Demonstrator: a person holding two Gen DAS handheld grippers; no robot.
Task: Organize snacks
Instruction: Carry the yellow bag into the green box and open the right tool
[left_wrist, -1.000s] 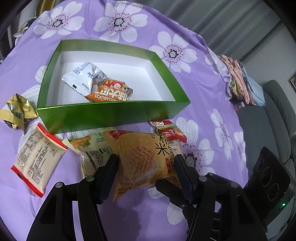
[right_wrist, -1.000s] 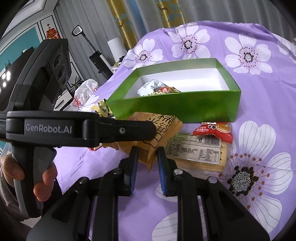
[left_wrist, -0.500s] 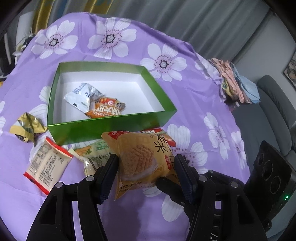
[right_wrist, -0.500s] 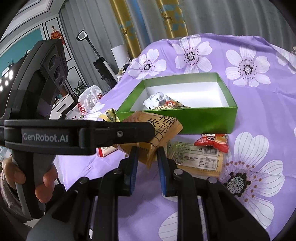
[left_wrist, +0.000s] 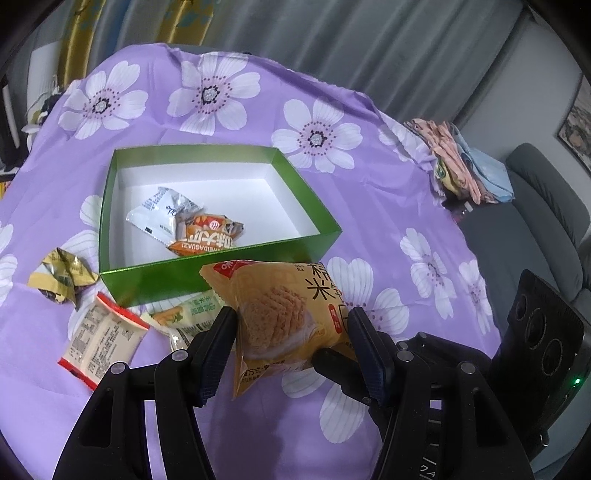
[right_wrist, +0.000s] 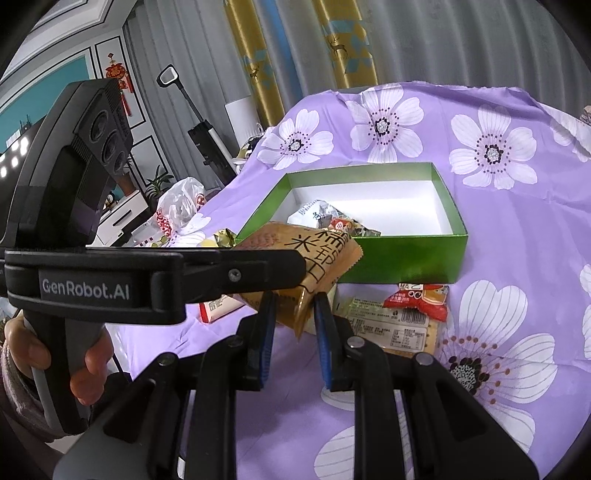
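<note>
A puffy yellow rice-cracker packet (left_wrist: 280, 306) hangs above the purple flowered cloth, just in front of the green box (left_wrist: 155, 273). My left gripper (left_wrist: 291, 325) is shut on the packet's two sides. My right gripper (right_wrist: 293, 310) pinches the same yellow packet (right_wrist: 317, 251) by its lower edge; one of its fingers (left_wrist: 332, 362) shows under the packet in the left wrist view. Inside the box lie a white packet (left_wrist: 159, 214) and an orange packet (left_wrist: 207, 236). The green box (right_wrist: 406, 258) stands beyond both grippers.
Loose on the cloth: a gold crumpled wrapper (left_wrist: 62, 277), a red-edged packet (left_wrist: 99, 339), a green-and-white packet (left_wrist: 188, 317), a small red packet (right_wrist: 417, 299), a flat cracker packet (right_wrist: 388, 328). Folded clothes (left_wrist: 461, 166) sit at the table's far right edge, a sofa (left_wrist: 535, 221) beyond.
Both grippers have risen together with the yellow packet, which now hangs clear of the cloth. The box and loose snacks look smaller and lower. Neither grip has changed.
</note>
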